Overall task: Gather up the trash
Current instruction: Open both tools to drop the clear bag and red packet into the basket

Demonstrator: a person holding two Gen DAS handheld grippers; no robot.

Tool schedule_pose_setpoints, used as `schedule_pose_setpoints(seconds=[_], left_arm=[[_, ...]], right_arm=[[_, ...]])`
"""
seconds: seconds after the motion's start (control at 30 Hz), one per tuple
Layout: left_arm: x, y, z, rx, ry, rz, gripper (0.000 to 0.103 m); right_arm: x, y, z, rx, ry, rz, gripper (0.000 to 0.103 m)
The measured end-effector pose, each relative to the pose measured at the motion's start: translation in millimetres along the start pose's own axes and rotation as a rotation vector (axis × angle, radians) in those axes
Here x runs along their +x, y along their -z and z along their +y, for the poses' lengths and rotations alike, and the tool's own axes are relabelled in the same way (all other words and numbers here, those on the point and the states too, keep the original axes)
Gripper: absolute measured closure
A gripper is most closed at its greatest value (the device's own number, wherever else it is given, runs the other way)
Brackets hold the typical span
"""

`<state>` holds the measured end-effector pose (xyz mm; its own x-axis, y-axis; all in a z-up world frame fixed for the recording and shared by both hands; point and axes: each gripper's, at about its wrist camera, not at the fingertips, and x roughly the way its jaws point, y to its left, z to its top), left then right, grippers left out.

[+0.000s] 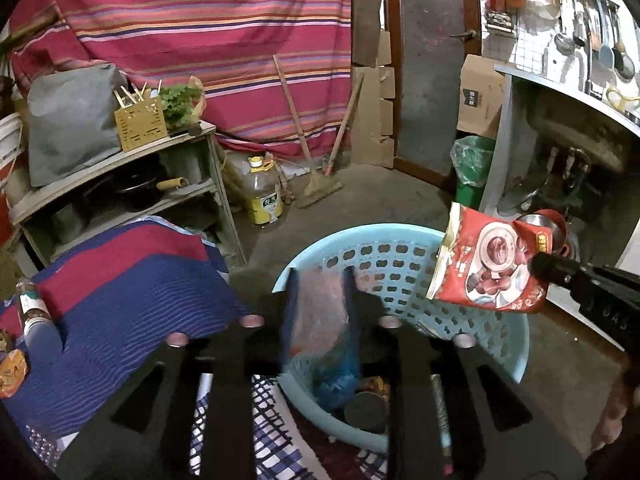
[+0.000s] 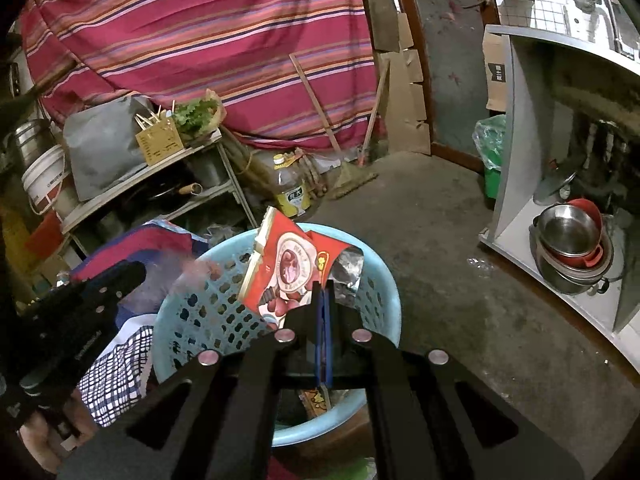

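A light blue perforated basket (image 1: 404, 264) stands on the floor and holds trash; it also shows in the right wrist view (image 2: 208, 312). My right gripper (image 2: 324, 292) is shut on a red snack bag (image 2: 288, 268) and holds it over the basket; the bag (image 1: 492, 264) hangs at the right in the left wrist view. My left gripper (image 1: 320, 284) is open above the basket's near rim, with a blurred pinkish-blue wrapper (image 1: 320, 320) between its fingers, seemingly loose. Inside the basket lie a blue wrapper and a dark can (image 1: 366, 412).
A table with a blue and red striped cloth (image 1: 120, 292) lies to the left, with a bottle (image 1: 34, 312) and an orange wrapper (image 1: 12, 372). Behind stand a shelf (image 1: 120, 184), an oil jug (image 1: 262, 192), a broom and a green bin (image 1: 472, 172). A cabinet with metal bowls (image 2: 568, 248) is at the right.
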<state>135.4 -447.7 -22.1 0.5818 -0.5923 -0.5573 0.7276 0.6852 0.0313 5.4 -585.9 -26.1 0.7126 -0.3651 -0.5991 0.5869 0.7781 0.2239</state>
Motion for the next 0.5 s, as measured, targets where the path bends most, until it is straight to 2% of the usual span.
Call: schedule_pose_setpoints(seconds=[0.03, 0.17, 0.33, 0.5], left_arm=[[-1, 0, 0, 0.0, -0.007, -0.005, 0.065], [-6, -3, 10, -0.033, -0.008, -0.013, 0.051], [-15, -9, 30, -0.093, -0.022, -0.036, 0.026], [-26, -10, 50, -0.129, -0.064, -0.048, 0.012]], right_arm=[[0, 0, 0, 0.002, 0.0, 0.001, 0.102], [1, 0, 0, -0.002, 0.0, 0.001, 0.102], [6, 0, 2, -0.012, 0.002, 0.014, 0.102], [16, 1, 8, -0.015, -0.017, 0.038, 0.102]])
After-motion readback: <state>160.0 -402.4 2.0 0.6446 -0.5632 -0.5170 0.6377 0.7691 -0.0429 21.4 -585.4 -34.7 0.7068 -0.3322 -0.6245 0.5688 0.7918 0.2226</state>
